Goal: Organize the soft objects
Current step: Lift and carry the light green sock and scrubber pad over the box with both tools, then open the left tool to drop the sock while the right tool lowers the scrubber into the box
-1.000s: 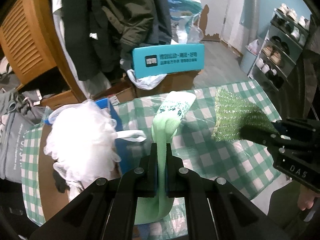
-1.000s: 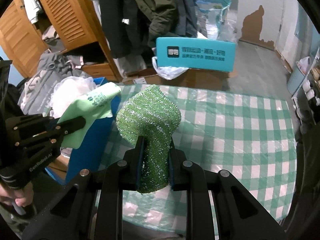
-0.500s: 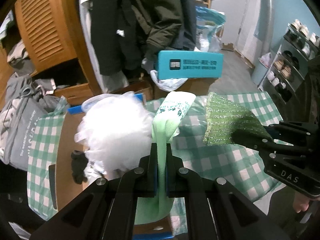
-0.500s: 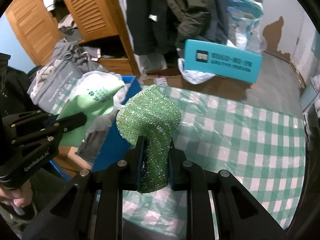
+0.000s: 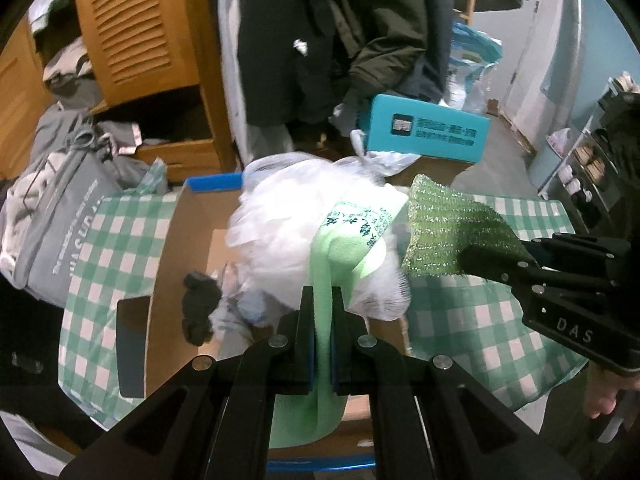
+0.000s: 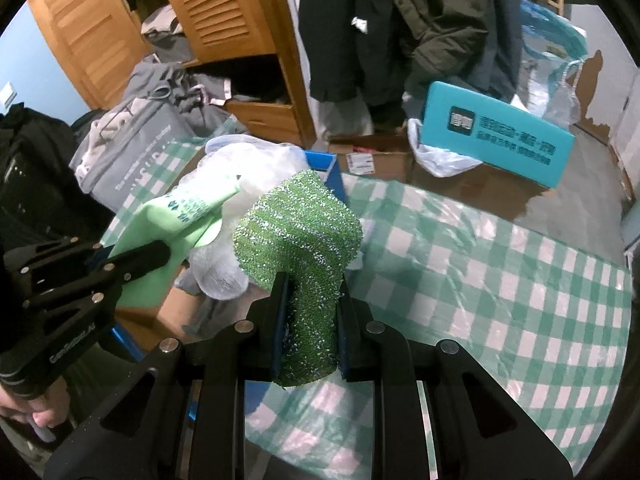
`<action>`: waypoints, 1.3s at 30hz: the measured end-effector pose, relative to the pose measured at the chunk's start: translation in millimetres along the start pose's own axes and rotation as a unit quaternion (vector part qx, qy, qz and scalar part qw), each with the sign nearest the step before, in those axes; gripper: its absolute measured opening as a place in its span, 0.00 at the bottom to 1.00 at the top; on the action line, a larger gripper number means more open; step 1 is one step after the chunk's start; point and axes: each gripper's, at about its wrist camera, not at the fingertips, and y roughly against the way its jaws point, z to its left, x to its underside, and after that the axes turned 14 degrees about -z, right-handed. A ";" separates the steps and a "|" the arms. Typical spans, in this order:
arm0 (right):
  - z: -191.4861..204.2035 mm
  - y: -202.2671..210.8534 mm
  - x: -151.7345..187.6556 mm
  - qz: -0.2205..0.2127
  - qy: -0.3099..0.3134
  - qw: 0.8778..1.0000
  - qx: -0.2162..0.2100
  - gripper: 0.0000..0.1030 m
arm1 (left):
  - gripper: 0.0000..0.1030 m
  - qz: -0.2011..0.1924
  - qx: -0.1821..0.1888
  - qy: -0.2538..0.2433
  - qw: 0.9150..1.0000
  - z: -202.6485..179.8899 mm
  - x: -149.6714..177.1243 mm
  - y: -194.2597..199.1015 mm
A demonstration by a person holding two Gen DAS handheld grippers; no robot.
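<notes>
Left hand-held gripper (image 5: 322,312) clamps the light-green sponge cloth (image 5: 352,240) over the cardboard box (image 5: 192,248), right hand-held gripper (image 6: 310,328) pinches the glittery green scouring pad (image 6: 298,236) beside it: centre each over the white mesh pouf (image 5: 288,220), lower, then release.

2 wrist views, both tilted steeply down over your jaws

Your left wrist camera looks close along its jaws into the cardboard box (image 5: 188,236), with the right gripper (image 5: 496,252) entering at its right edge. Your right wrist camera looks down on the checked desk (image 6: 500,280), with the left gripper (image 6: 136,256) at its left. Both share the teal box (image 5: 428,134) and wooden wardrobe (image 6: 224,12).
</notes>
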 end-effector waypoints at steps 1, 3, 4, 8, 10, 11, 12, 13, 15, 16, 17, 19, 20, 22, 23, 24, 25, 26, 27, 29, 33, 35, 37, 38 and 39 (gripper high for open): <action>2.5 -4.5 -0.4 0.003 0.002 1.000 -0.001 0.18 | 0.05 0.002 -0.002 0.003 1.000 4.0 1.5 -1.2; 6.1 -11.0 -0.6 0.008 0.005 1.000 -0.003 0.18 | 0.05 0.006 -0.008 0.010 1.000 13.3 4.2 -3.9; 9.3 -16.2 -0.5 0.013 0.008 1.000 -0.004 0.18 | 0.05 0.009 -0.010 0.014 1.000 18.6 5.7 -5.2; 19.7 -31.3 0.9 0.026 0.018 0.999 -0.008 0.18 | 0.05 0.017 -0.020 0.028 0.999 38.6 12.6 -10.2; 26.6 -39.7 2.0 0.033 0.024 0.999 -0.012 0.18 | 0.05 0.022 -0.024 0.036 0.999 46.5 15.9 -13.1; 30.1 -42.5 2.6 0.036 0.027 0.999 -0.014 0.18 | 0.05 0.025 -0.026 0.039 0.999 50.1 17.4 -14.3; 32.9 -44.8 2.8 0.037 0.029 0.999 -0.015 0.18 | 0.05 0.028 -0.029 0.042 0.998 54.0 19.2 -15.7; 36.6 -47.8 3.0 0.040 0.032 0.999 -0.017 0.18 | 0.05 0.031 -0.031 0.047 0.998 58.6 21.5 -17.6; 44.3 -53.3 3.1 0.044 0.038 0.998 -0.022 0.18 | 0.05 0.035 -0.034 0.051 0.998 63.4 24.0 -19.6; 47.6 -55.5 3.2 0.045 0.040 0.998 -0.024 0.18 | 0.05 0.038 -0.036 0.052 0.997 66.0 25.7 -21.4; 50.8 -57.6 2.8 0.047 0.042 0.998 -0.026 0.18 | 0.05 0.040 -0.038 0.053 0.997 68.0 27.0 -23.1; 58.5 -62.7 3.0 0.050 0.047 0.997 -0.031 0.18 | 0.05 0.047 -0.043 0.056 0.996 73.8 31.4 -26.7; 62.2 -64.9 3.4 0.052 0.049 0.997 -0.033 0.18 | 0.05 0.050 -0.045 0.059 0.996 76.9 33.9 -28.2; 69.1 -69.8 4.7 0.057 0.053 0.996 -0.037 0.18 | 0.05 0.056 -0.049 0.061 0.995 80.7 37.3 -29.8; 72.5 -72.5 6.2 0.060 0.056 0.996 -0.040 0.18 | 0.05 0.058 -0.051 0.063 0.995 83.2 38.9 -30.8; 74.4 -74.6 6.5 0.063 0.057 0.996 -0.042 0.18 | 0.05 0.061 -0.055 0.065 0.995 85.9 41.0 -31.9; 77.8 -77.2 8.3 0.066 0.060 0.995 -0.045 0.18 | 0.05 0.063 -0.057 0.067 0.994 88.1 42.2 -33.1; 80.9 -79.3 9.6 0.069 0.061 0.995 -0.046 0.18 | 0.06 0.066 -0.059 0.069 0.994 90.2 43.6 -34.3; 84.4 -82.0 11.7 0.072 0.064 0.994 -0.049 0.18 | 0.06 0.068 -0.062 0.071 0.993 92.2 45.2 -35.3; 88.3 -85.4 14.8 0.078 0.068 0.993 -0.053 0.18 | 0.11 0.073 -0.065 0.073 0.993 95.4 47.6 -37.3; 91.8 -89.3 20.9 0.091 0.072 0.992 -0.058 0.18 | 0.30 0.081 -0.074 0.077 0.991 98.0 52.9 -39.3; 91.5 -90.2 23.7 0.096 0.069 0.991 -0.060 0.18 | 0.35 0.077 -0.078 0.076 0.991 97.7 53.7 -37.5; 88.9 -89.7 26.1 0.102 0.060 0.991 -0.065 0.23 | 0.43 0.074 -0.080 0.073 0.991 96.6 53.5 -34.9; 88.3 -89.4 26.6 0.106 0.057 0.991 -0.064 0.24 | 0.51 0.072 -0.081 0.072 0.992 96.2 53.0 -33.4; 87.8 -88.6 27.0 0.108 0.055 0.991 -0.063 0.26 | 0.54 0.070 -0.083 0.071 0.992 95.6 52.3 -31.7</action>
